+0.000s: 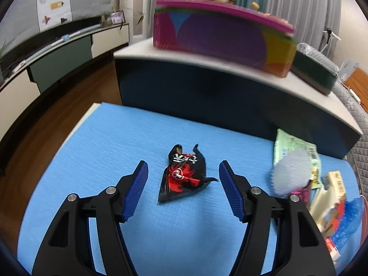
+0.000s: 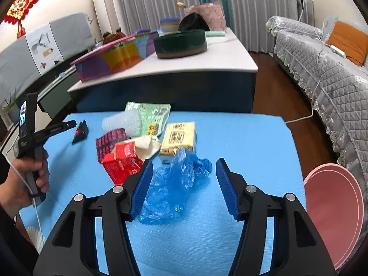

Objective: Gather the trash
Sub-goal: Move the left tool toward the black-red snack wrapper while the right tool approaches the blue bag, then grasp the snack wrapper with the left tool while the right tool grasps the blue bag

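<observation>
My left gripper [image 1: 183, 169] is open, its blue pads on either side of a black and red snack wrapper [image 1: 184, 176] that lies on the blue mat [image 1: 103, 149]. My right gripper [image 2: 185, 168] is open around a crumpled blue plastic bag [image 2: 177, 184] on the same mat [image 2: 241, 138]. The wrapper also shows in the right wrist view [image 2: 80, 131], just beyond the left gripper [image 2: 69, 124] held in a hand. A trash pile lies mid-mat: red carton [image 2: 122, 161], yellow tissue pack [image 2: 178, 138], green packet [image 2: 151, 115], bubble wrap [image 2: 122, 120], dark pink wrapper [image 2: 108, 142].
A pink bin [image 2: 333, 207] stands off the mat's right edge. Behind the mat is a raised white-topped table [image 2: 218, 57] with a colourful box [image 2: 115, 57] and a dark green round tin [image 2: 180, 42]. A grey sofa [image 2: 322, 69] is at right, a TV cabinet [image 1: 57, 53] at left.
</observation>
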A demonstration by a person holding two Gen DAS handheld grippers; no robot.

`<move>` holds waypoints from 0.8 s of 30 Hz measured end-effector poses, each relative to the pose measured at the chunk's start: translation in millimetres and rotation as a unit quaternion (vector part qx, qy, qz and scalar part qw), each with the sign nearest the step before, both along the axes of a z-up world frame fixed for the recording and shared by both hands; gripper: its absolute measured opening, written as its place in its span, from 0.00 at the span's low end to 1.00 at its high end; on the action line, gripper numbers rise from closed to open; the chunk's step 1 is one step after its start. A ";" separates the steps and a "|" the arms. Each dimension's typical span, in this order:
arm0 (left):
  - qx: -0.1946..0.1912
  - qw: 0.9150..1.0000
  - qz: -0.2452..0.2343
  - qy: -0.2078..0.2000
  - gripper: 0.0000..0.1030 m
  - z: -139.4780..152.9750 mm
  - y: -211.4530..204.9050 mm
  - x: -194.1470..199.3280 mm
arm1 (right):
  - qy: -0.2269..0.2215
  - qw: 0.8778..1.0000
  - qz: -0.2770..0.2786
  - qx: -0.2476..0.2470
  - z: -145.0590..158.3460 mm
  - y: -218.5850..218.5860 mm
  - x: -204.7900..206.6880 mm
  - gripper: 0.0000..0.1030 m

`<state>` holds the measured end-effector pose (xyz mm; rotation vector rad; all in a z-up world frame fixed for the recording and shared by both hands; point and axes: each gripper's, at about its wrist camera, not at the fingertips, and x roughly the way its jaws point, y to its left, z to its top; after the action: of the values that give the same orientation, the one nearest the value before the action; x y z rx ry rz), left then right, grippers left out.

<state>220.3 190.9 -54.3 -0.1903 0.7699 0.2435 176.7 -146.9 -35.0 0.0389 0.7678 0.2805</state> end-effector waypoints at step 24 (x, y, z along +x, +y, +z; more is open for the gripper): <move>-0.013 0.998 0.029 0.050 0.46 -23.2 1.9 23.6 | 0.054 0.998 0.021 -0.019 -27.6 3.2 11.2 0.05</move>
<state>243.9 192.8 -77.5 -0.2267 0.8673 0.2991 187.9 -143.6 -62.6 0.0029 0.8817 0.3050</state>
